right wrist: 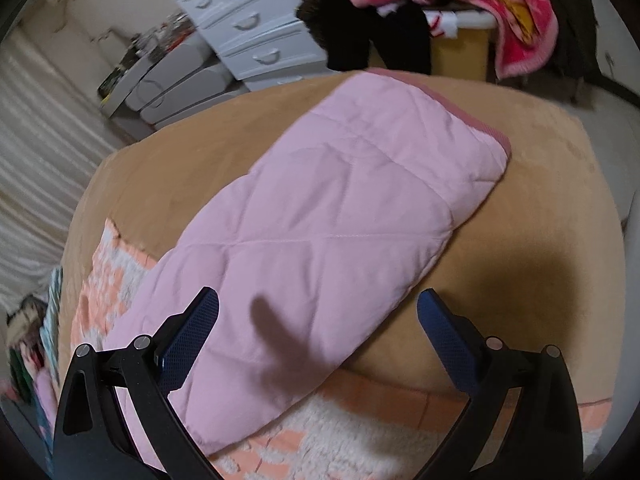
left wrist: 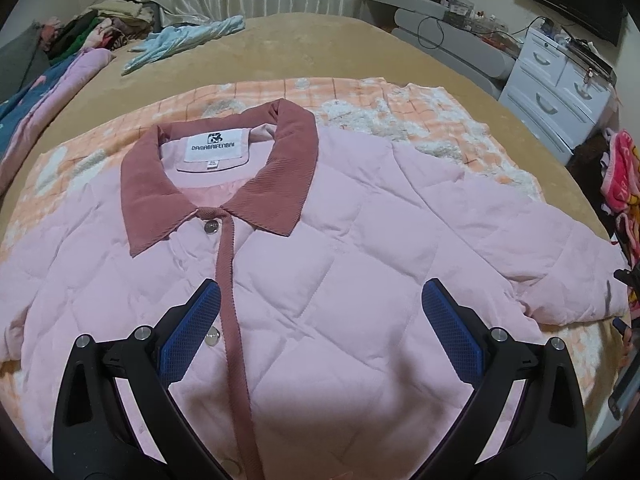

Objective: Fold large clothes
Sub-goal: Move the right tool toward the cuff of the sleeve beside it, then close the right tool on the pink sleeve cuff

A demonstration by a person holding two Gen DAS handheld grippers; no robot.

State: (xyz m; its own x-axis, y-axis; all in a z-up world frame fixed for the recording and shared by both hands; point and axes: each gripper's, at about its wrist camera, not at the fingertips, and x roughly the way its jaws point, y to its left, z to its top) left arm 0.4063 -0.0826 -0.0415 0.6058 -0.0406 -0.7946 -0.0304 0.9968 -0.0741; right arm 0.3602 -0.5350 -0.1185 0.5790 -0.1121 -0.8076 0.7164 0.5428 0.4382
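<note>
So both grippers are spread wide, holding nothing: left gripper (left wrist: 320,312) hovers over the pink jacket (left wrist: 320,240), laid flat on the bed (left wrist: 320,48); right gripper (right wrist: 318,312) faces the outstretched sleeve (right wrist: 340,208), probably folding first.

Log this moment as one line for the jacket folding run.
stage: pre-fold | pink quilted jacket: flat, buttoned, unfolded | sleeve: stretched out | left hand-held gripper: open, above jacket front | right hand-held gripper: open, above sleeve

The left wrist view looks from close above the jacket (left wrist: 320,240) front toward its collar (left wrist: 216,176), the right along its sleeve (right wrist: 320,216); both share the bed (right wrist: 540,220).
</note>
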